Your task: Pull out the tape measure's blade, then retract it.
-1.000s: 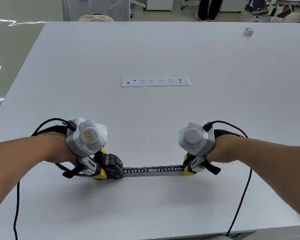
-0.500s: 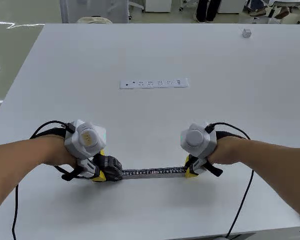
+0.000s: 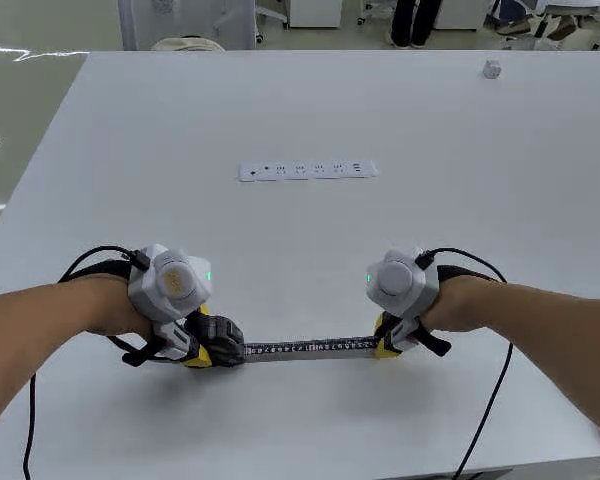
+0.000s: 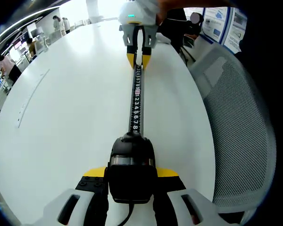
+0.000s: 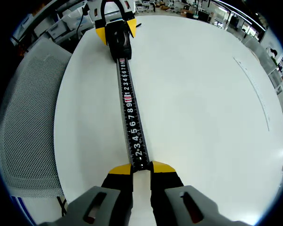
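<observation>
Tape measure point(image 3: 220, 343) is clamped in left tongs point(image 4: 130, 173), blade point(image 3: 305, 348) pinched by right tongs point(image 5: 141, 168) and drawn partway out; retraction is left undone.

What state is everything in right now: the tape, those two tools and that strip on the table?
left hand-held gripper: shut on the tape measure case
right hand-held gripper: shut on the blade at its tip
tape measure case: held, blade out
blade: pulled out, stretched straight between the grippers
power strip: lying flat, no plugs seen
</observation>
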A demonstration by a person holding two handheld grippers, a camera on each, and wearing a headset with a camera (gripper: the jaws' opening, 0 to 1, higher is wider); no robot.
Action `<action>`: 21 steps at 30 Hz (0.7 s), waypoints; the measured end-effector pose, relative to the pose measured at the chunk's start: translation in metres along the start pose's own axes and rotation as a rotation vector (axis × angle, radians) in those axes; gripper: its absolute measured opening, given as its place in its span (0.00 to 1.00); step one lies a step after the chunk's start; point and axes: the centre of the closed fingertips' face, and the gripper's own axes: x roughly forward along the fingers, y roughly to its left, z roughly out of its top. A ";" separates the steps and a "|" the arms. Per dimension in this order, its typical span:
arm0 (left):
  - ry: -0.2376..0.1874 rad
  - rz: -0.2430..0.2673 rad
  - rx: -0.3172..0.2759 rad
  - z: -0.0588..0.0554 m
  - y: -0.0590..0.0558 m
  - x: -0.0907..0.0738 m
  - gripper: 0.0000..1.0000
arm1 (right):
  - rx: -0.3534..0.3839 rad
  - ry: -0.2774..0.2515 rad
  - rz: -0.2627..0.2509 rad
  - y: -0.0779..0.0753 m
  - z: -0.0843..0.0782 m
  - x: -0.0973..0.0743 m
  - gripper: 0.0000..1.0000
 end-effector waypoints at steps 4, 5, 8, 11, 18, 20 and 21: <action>0.000 0.001 0.000 0.000 0.000 0.000 0.33 | 0.000 0.001 0.000 0.000 -0.002 0.000 0.12; 0.001 0.000 0.000 0.000 0.000 0.000 0.33 | 0.000 0.001 0.000 0.000 -0.003 -0.001 0.12; 0.002 0.000 0.000 0.000 0.000 0.000 0.33 | 0.000 0.003 0.000 0.000 -0.004 -0.001 0.12; 0.004 0.000 0.001 0.000 -0.001 0.000 0.33 | 0.001 0.003 0.000 -0.001 -0.005 -0.002 0.12; 0.006 0.001 0.000 0.000 -0.001 -0.001 0.33 | 0.006 0.005 0.000 -0.001 -0.008 -0.003 0.12; 0.007 0.002 0.000 0.000 -0.001 -0.001 0.33 | 0.007 0.006 0.000 -0.001 -0.009 -0.003 0.12; 0.007 0.002 0.001 0.000 -0.001 -0.001 0.33 | 0.007 0.006 -0.001 -0.001 -0.010 -0.004 0.12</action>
